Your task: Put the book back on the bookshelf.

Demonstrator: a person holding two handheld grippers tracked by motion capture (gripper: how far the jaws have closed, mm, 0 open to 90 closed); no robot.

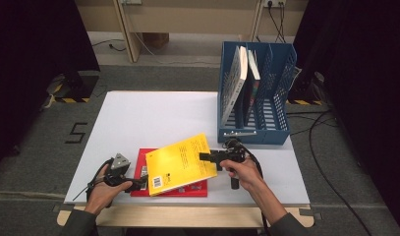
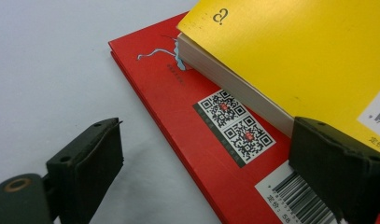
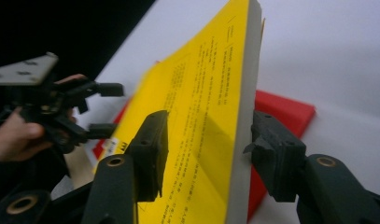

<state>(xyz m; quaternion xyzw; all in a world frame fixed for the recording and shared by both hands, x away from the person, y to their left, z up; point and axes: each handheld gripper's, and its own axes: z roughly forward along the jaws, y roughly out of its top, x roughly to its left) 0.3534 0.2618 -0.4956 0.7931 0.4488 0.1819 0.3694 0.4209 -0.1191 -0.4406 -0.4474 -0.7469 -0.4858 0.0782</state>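
A yellow book [image 1: 180, 164] lies tilted over a red book [image 1: 187, 191] near the table's front edge, its right side lifted off the red cover. My right gripper [image 1: 203, 157] is shut on the yellow book's right edge. In the right gripper view, my right gripper [image 3: 206, 140] has one pad on the yellow book's [image 3: 201, 116] cover and the other under it, with the red book [image 3: 281, 109] beneath. My left gripper [image 1: 141, 184] stands open at the red book's lower left corner. In the left gripper view, my left gripper [image 2: 206, 135] straddles the red book's [image 2: 178, 102] edge below the yellow book [image 2: 309, 56].
A blue file rack [image 1: 281, 88] stands at the white table's [image 1: 153, 113] back right, just behind my right hand, with two books upright in it. Bare table top stretches left and behind the books. Cables lie on the floor at right.
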